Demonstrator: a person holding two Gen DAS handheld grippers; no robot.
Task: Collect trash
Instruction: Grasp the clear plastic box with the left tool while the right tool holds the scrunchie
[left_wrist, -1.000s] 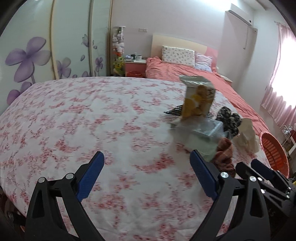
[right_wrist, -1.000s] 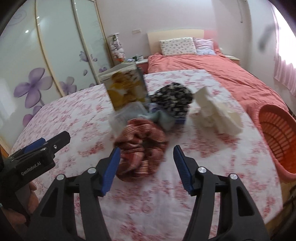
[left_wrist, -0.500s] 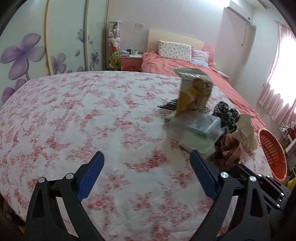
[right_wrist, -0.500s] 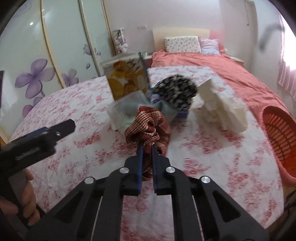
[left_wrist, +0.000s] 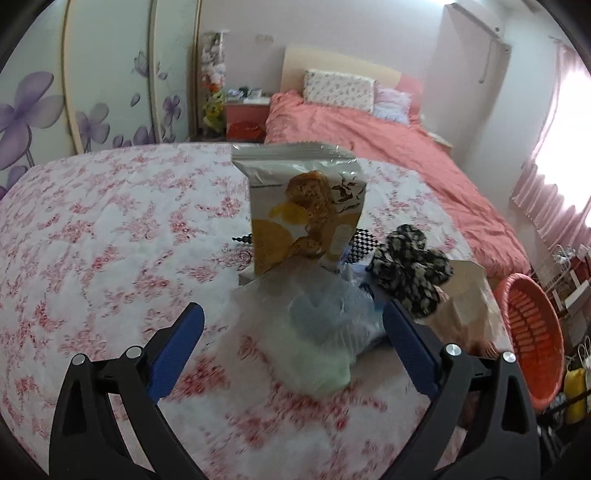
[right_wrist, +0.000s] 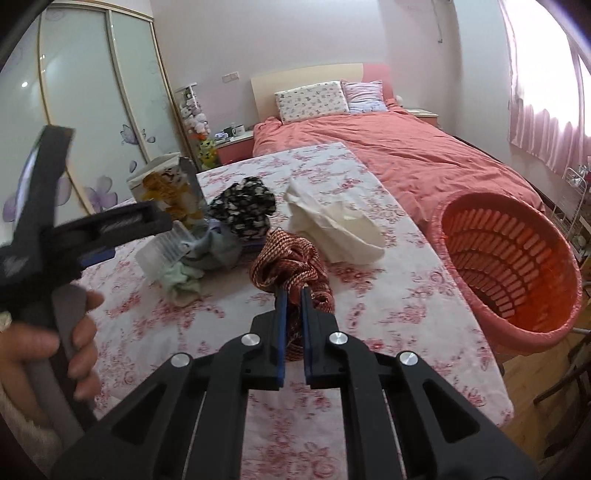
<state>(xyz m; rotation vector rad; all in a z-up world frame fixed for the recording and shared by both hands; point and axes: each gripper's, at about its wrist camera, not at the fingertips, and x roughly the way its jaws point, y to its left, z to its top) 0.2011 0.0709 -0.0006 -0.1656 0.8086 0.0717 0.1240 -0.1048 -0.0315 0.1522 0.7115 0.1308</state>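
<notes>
The left gripper, jaws wide and empty, faces the clear tub on the table, while the right gripper, clamped on the red cloth, has the basket to its right, nearer this arm.

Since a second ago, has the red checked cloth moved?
Yes. The red checked cloth, pinched in the right tool, has shifted right, away from the snack bag and toward the orange basket.
</notes>
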